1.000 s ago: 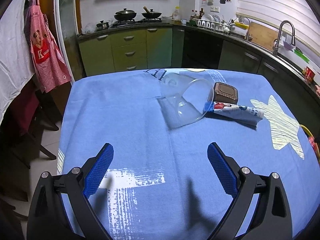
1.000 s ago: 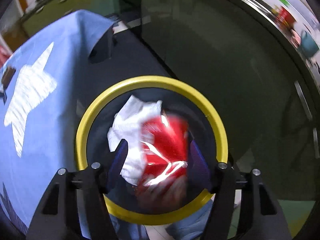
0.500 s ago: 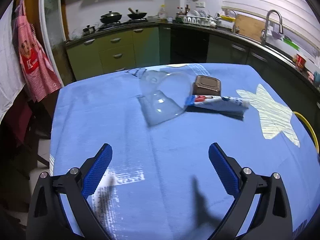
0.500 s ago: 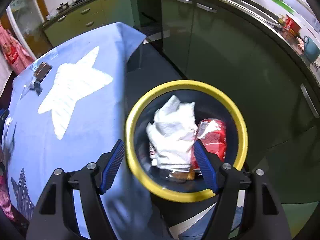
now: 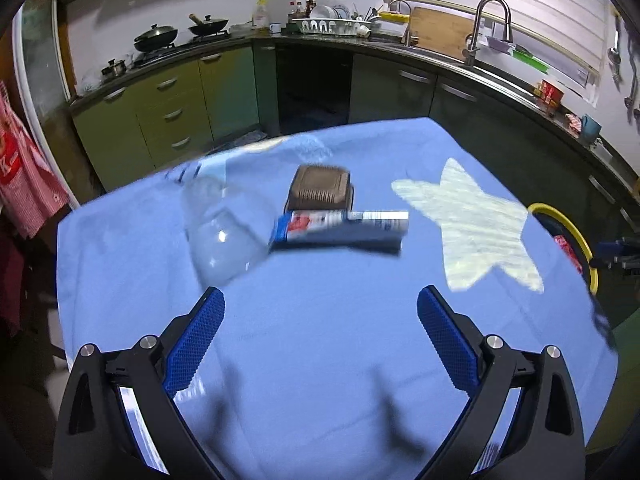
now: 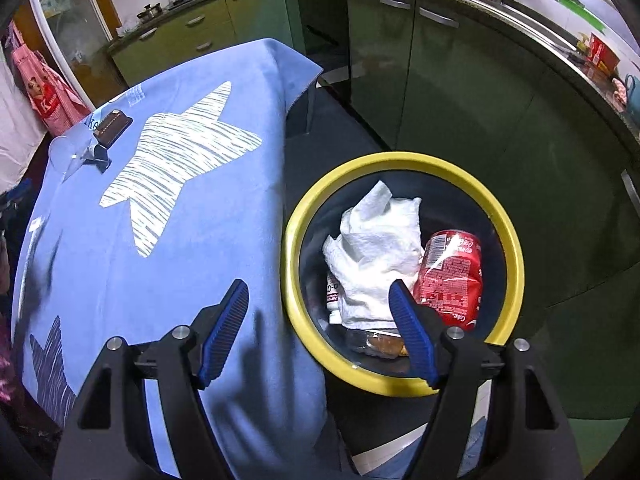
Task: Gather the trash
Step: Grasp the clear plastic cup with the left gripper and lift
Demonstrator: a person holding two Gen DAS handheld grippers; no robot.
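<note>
both grippers, l (image 5: 320,312) & r (image 6: 318,294), jaws wide, empty

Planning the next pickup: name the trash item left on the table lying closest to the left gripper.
The clear plastic cup, on its side just beyond the left gripper; the tube and brown box lie farther.

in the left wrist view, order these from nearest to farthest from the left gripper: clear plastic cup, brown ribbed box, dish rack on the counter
From the left gripper:
1. Clear plastic cup, lying on its side, left on the blue tablecloth.
2. Brown ribbed box, centre, just behind the blue tube.
3. Dish rack, on the far counter.
</note>
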